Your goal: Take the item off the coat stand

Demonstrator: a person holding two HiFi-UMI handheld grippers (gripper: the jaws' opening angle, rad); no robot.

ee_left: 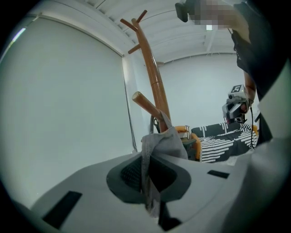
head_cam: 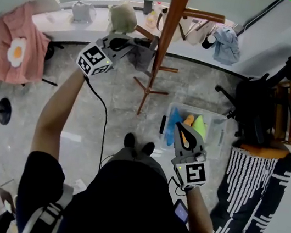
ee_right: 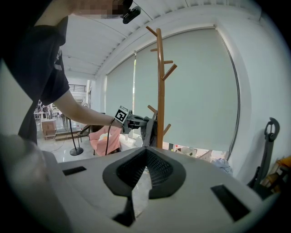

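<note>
Grey cloth (ee_left: 160, 139) up on the coat stand (ee_left: 153, 82), looped over a short wooden peg (ee_left: 144, 103) close against the upright. Hanging limp, long axis near vertical, top end at the peg, lower fold drooping straight down into the left gripper (ee_left: 148, 157). Jaws closed tight on that fold, fabric pinched flat between the pads.

From the head view, same grey cloth (head_cam: 142, 57) bunched just beside the coat stand (head_cam: 173, 17), left gripper (head_cam: 139, 44) right at it. Left arm (head_cam: 60, 109) stretched well forward, almost straight, gripper tipped a little below level and aimed at the upright.

Over to the right gripper (head_cam: 179, 127): held low and close to the body, elbow bent, nose aimed ahead over a clear bin (head_cam: 218, 132) on the floor, well apart from the stand. Jaws together, tips meeting, nothing between them.

From the right gripper view, left gripper (ee_right: 135, 122) and grey cloth (ee_right: 148, 129) level with a lower peg, coat stand (ee_right: 160, 82) upright just behind. Pink garment (head_cam: 17, 46) off to the left.
</note>
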